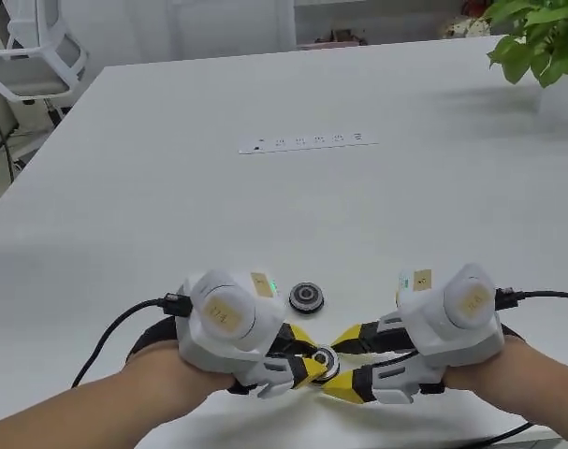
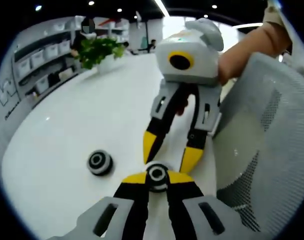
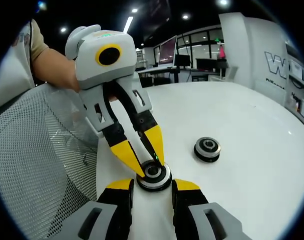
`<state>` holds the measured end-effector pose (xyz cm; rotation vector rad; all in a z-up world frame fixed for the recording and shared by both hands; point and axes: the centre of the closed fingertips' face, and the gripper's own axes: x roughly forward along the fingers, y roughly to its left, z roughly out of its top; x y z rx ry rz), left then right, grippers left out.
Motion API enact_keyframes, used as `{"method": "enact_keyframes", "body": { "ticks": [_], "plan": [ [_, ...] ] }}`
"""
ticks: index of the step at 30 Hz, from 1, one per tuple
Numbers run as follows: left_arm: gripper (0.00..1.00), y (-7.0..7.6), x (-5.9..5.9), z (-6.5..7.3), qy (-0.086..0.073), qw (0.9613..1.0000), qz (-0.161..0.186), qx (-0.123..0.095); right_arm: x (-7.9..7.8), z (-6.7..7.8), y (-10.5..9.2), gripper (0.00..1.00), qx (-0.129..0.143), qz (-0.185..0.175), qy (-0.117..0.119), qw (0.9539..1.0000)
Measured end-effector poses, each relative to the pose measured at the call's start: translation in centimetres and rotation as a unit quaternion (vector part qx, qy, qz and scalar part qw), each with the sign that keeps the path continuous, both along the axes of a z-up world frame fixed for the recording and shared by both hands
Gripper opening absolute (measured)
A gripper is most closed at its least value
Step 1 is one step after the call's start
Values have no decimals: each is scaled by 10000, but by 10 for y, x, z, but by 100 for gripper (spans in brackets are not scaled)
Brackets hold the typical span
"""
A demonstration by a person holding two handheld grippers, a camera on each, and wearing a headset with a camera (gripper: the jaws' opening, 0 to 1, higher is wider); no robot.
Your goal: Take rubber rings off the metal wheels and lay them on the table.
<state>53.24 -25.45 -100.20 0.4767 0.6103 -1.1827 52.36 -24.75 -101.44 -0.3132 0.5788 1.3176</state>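
Work at the very near edge of the white table, with a mesh chair back just past that edge. Open tabletop to left, right and far, broken only by a second wheel just beyond the grippers and a white power strip lying mid-table. Farther off, a potted plant at the far right corner and a white chair beyond the far left corner.

Left gripper closed on the held wheel, yellow tips pressing it from either side in the left gripper view. Right gripper facing it from the right, jaws narrowed until both tips touch the same wheel's rim. Hard to tell whether that wheel rests on the table or sits just above it.

Held wheel: small and round, pale metal hub with a dark centre, black rubber ring around the rim, a bright metal band showing at its near side in the right gripper view. Second wheel of the same make, lying flat with its ring on, near the held one but not touching it or either gripper.
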Motion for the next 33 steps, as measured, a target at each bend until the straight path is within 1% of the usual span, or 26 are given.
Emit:
{"method": "enact_keyframes", "body": {
  "ticks": [5, 13, 17, 22, 24, 28, 29, 30, 32, 33],
  "plan": [
    [14, 0, 0, 0, -1, 10000, 24, 4, 3, 1, 1, 25, 42, -60, 4, 10000],
    [14, 0, 0, 1, -3, 10000, 81, -7, 1, 4, -3, 23, 62, -73, -93, 9999],
    [14, 0, -1, 1, -12, 10000, 93, 7, -2, 4, -5, 20, 10, -77, -135, 9999],
    [14, 1, -1, 1, -18, 9999, 100, 3, -3, 2, -10, 15, -8, -128, -111, 9999],
    [14, 1, -1, 1, -21, 9999, 104, 5, -3, 2, -12, 12, -16, -142, -92, 9999],
    [14, 1, -1, 1, -21, 9999, 107, 1, -2, -1, -15, 0, -45, -242, 3, 9997],
    [14, 1, -1, 1, -18, 9999, 111, 2, -3, -1, -14, 0, -10, -261, 81, 9996],
    [14, 1, -1, 1, -21, 9999, 113, 5, -1, -1, -15, 0, 7, -269, 86, 9996],
    [14, 1, -1, 1, -25, 9999, 111, 5, -1, -1, -15, 0, 44, -310, 207, 9993],
    [14, 1, -1, 1, -26, 9999, 111, -1, -2, -1, -15, 0, 41, -298, 185, 9994]
  ]
}}
